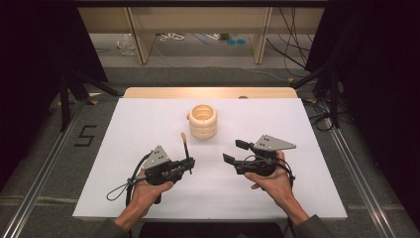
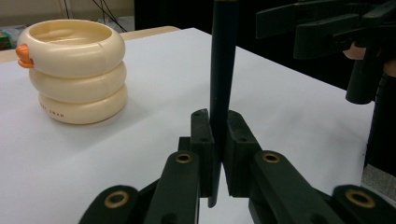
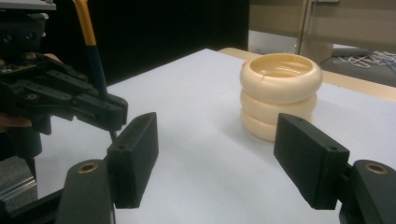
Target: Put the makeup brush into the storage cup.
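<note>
White table (image 1: pixel 148 124) under both grippers. Left gripper (image 2: pixel 217 154) is clamped on a dark brush (image 2: pixel 223 70), held upright above the table. Right gripper (image 3: pixel 215 158) stands wide apart, holding nothing, facing the left one. Beyond them sits a cream ringed holder (image 1: pixel 203 121).

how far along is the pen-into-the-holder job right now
Done: the left gripper is shut on the dark pen and holds it upright off the table. In hand: the right gripper stands open and empty beside it. Left: the pen is not yet in the cream ringed holder, which stands apart farther up the white table.
</note>
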Available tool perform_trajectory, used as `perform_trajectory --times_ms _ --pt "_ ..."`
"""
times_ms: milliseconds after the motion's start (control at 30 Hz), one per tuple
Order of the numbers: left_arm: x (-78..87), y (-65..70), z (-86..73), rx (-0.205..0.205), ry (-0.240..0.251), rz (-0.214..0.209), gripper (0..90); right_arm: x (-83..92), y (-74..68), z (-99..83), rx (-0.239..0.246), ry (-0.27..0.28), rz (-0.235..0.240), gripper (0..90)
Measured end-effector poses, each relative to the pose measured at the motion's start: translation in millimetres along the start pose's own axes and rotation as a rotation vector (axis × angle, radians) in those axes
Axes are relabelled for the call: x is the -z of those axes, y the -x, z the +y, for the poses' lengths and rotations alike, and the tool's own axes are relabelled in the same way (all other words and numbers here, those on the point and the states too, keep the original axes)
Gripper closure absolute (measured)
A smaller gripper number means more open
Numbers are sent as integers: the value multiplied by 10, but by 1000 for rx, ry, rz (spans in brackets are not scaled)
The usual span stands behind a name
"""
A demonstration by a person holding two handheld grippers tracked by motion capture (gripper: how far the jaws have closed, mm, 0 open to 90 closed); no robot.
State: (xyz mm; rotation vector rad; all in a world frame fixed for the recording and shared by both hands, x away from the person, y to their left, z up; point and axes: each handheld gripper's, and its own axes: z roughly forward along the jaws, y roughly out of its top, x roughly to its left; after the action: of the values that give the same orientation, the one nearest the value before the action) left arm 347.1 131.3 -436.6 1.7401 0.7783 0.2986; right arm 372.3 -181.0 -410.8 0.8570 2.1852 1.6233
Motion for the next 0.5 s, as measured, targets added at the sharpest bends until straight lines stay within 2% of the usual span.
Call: perform_trajectory --times_ms 200,367,467,500 --pt "12 -24 5 13 1 19 837 65 33 -42 -1 13 -20 306" --pt "18 -56 11 0 1 19 837 113 60 -79 -12 2 -34 285" --pt "19 -60 8 18 9 17 837 137 61 -95 -12 -2 -57 262" --pt "28 -64 13 6 3 23 837 144 62 -104 -12 9 -57 261"
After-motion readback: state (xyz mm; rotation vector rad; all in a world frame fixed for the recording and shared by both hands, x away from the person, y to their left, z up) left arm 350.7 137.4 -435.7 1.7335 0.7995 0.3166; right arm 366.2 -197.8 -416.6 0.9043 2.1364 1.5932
